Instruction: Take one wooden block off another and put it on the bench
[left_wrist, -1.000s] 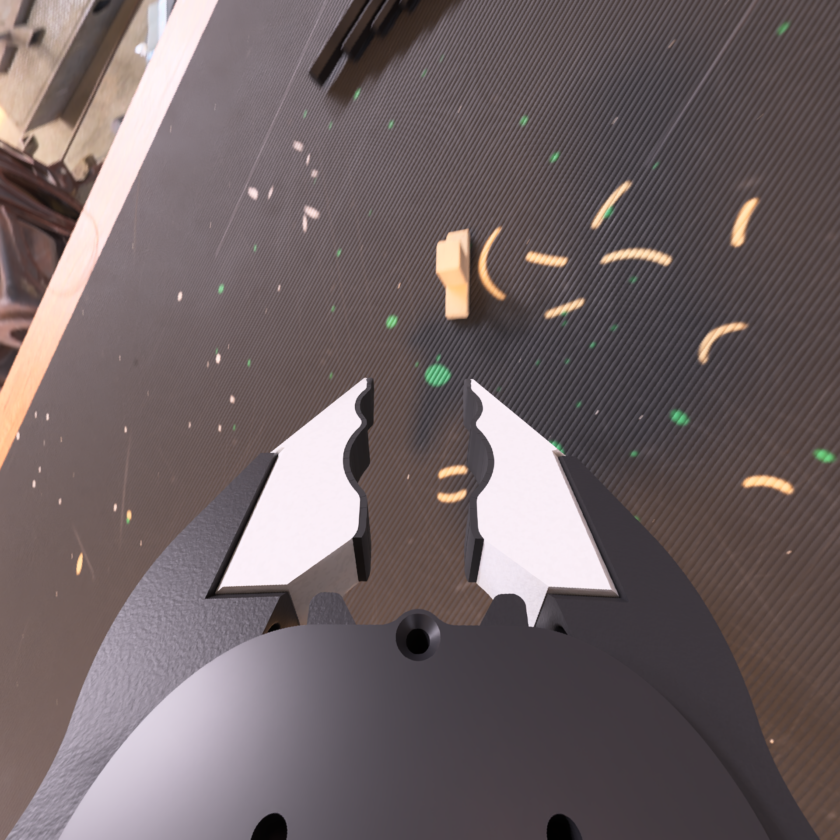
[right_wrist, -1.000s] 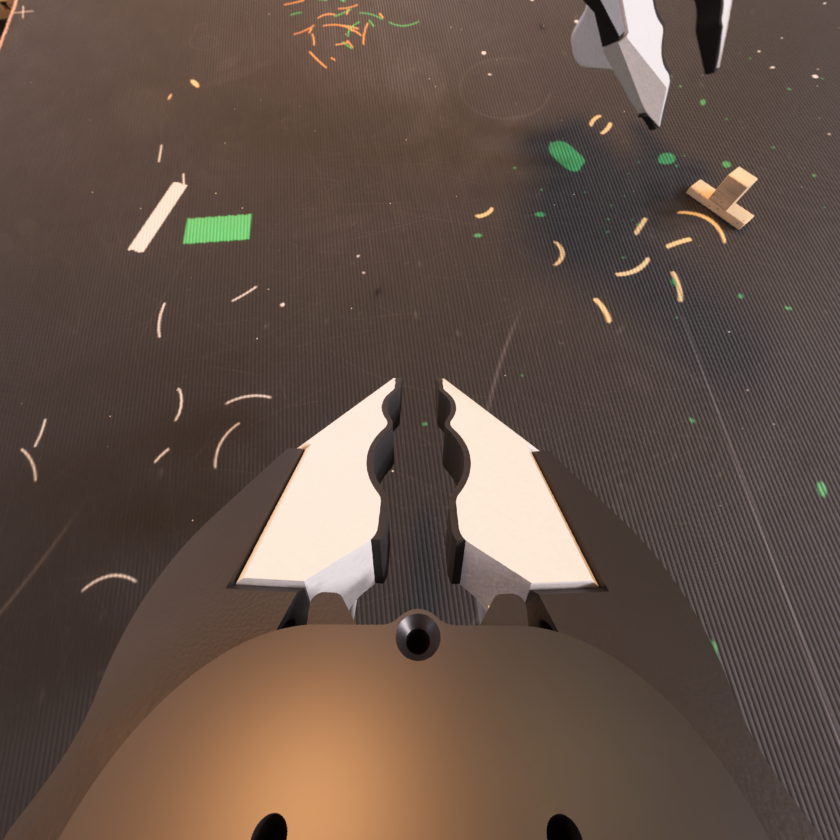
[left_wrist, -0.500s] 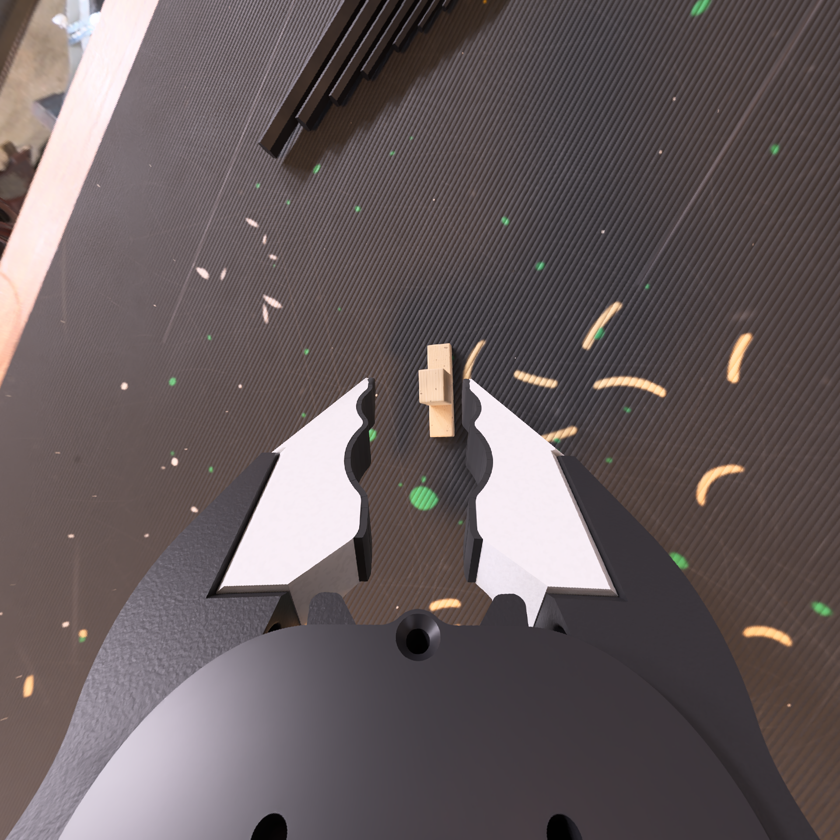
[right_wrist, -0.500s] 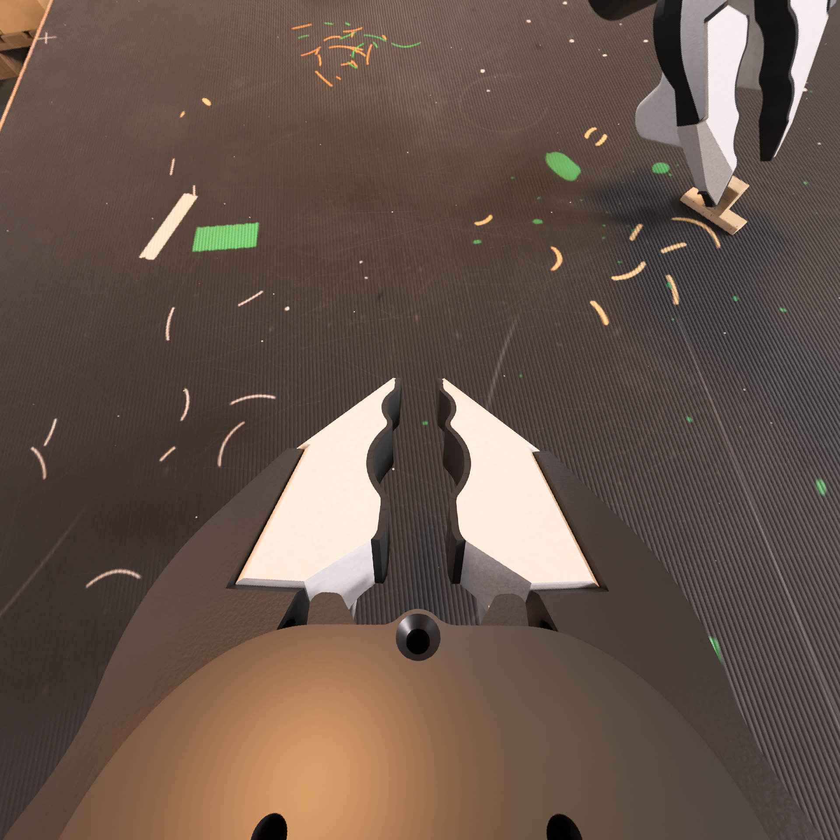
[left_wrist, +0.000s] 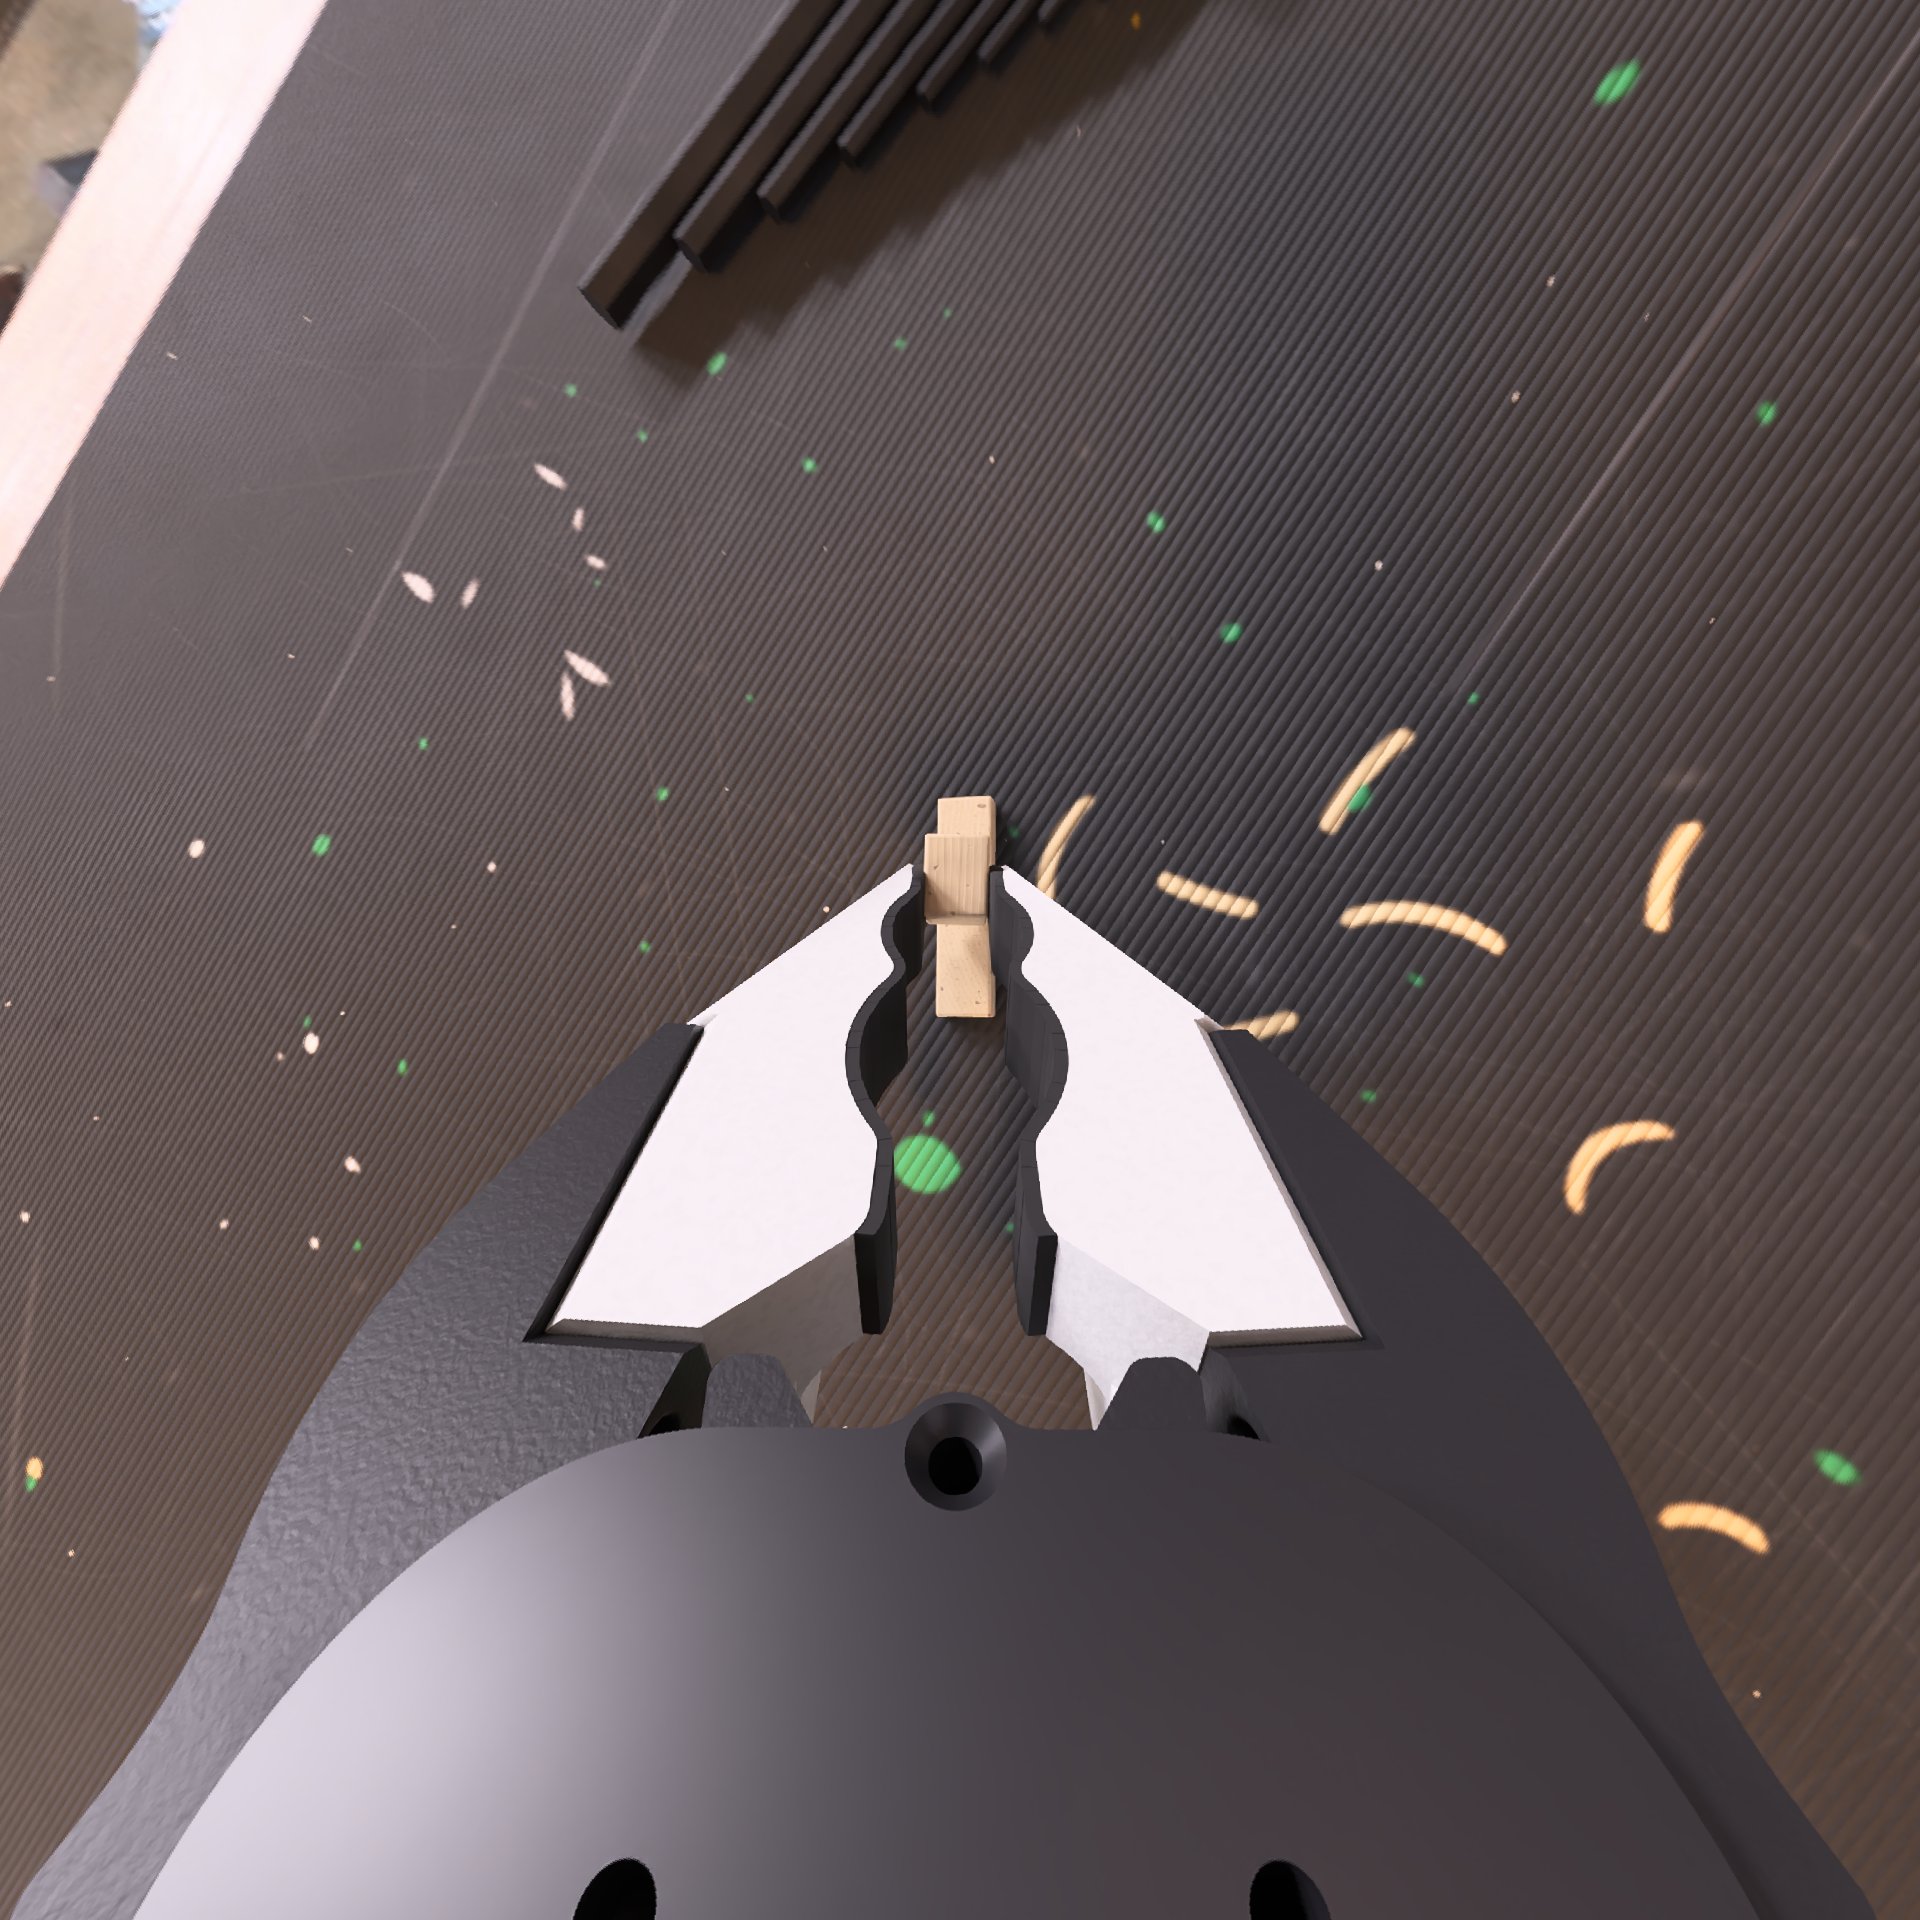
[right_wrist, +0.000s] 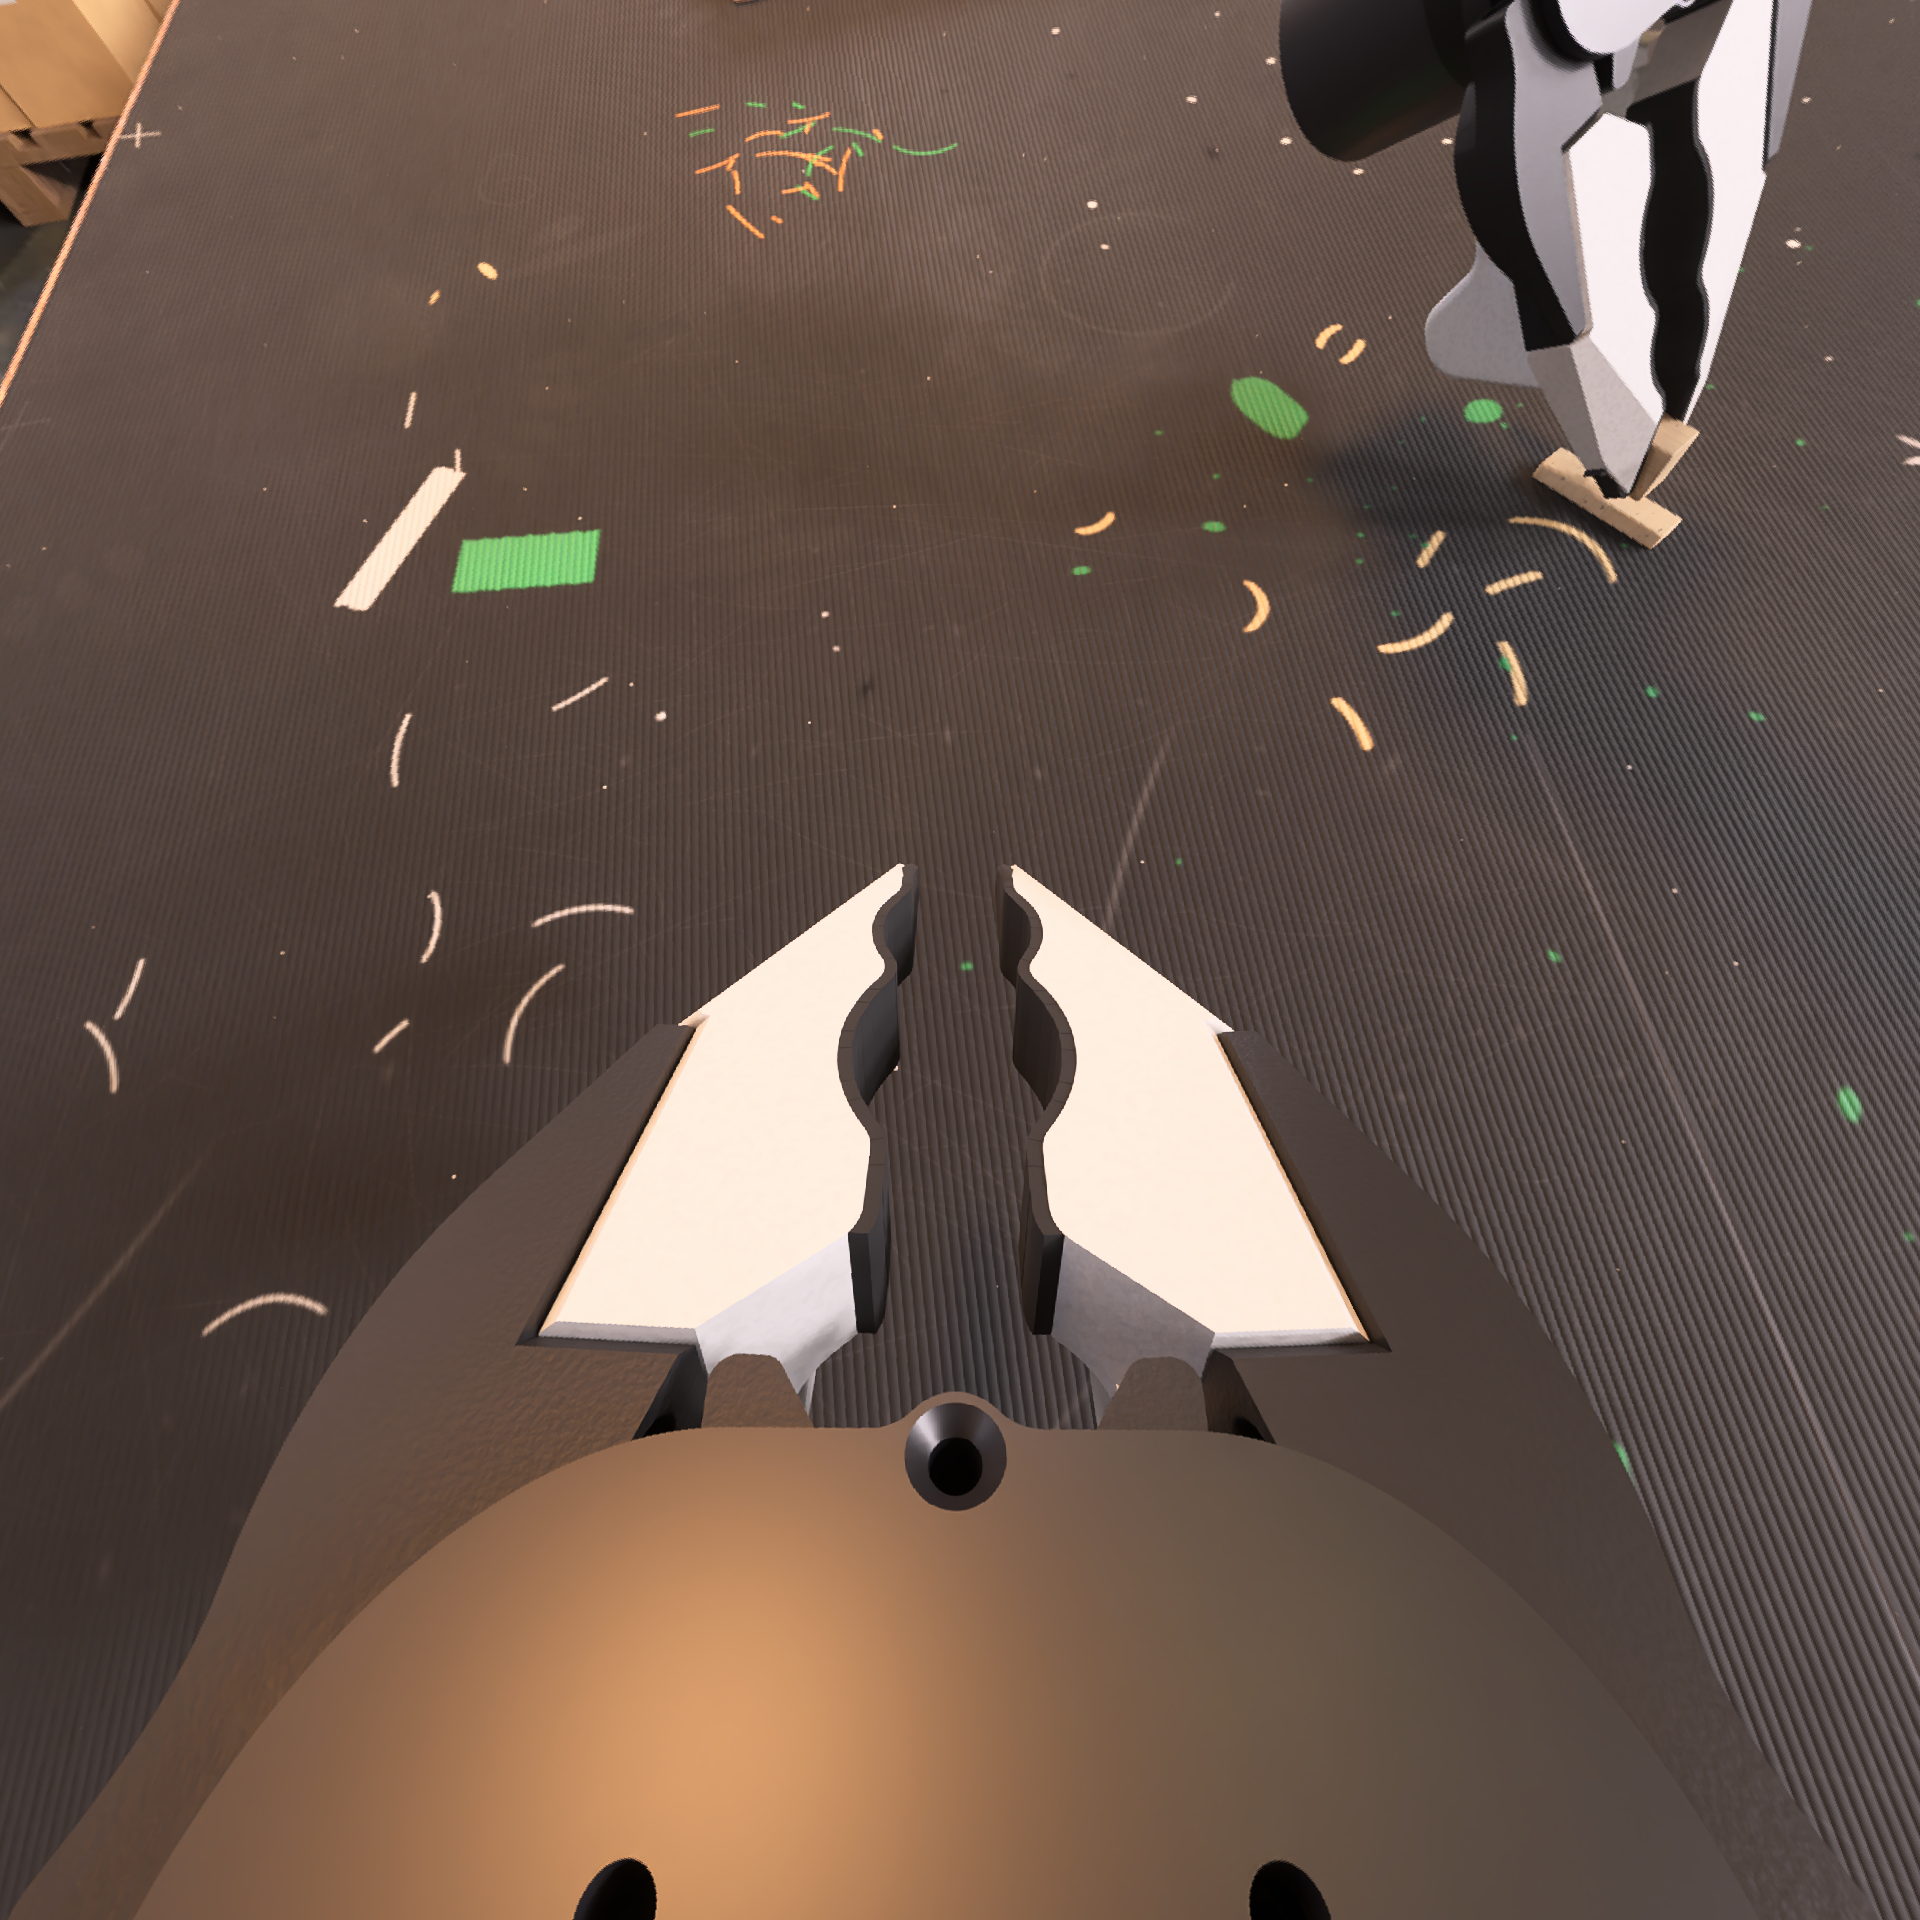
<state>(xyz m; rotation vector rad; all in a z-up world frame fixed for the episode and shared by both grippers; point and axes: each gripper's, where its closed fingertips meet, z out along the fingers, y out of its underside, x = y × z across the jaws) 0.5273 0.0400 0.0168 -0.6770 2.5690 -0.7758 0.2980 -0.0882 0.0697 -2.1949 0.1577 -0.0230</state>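
Straddling the upper block (left_wrist: 957, 875), the left gripper (left_wrist: 956, 883) has its fingers closed against its sides, atop the lower block (left_wrist: 966, 971) on the counter (left_wrist: 1351, 520); next, lift straight. The right gripper (right_wrist: 958, 883) idles, slightly parted, empty.

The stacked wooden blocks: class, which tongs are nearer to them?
Left. The left tongs straddle the top wooden block, which lies on the lower block. The right tongs sit empty, far away across the bench.

You see the upper block (left_wrist: 958, 878) lying crosswise on the lower block (left_wrist: 966, 977) on the counter (left_wrist: 1351, 468), between the left hand-held gripper (left_wrist: 956, 883) fingertips, stacked bars (left_wrist: 831, 135) beyond.
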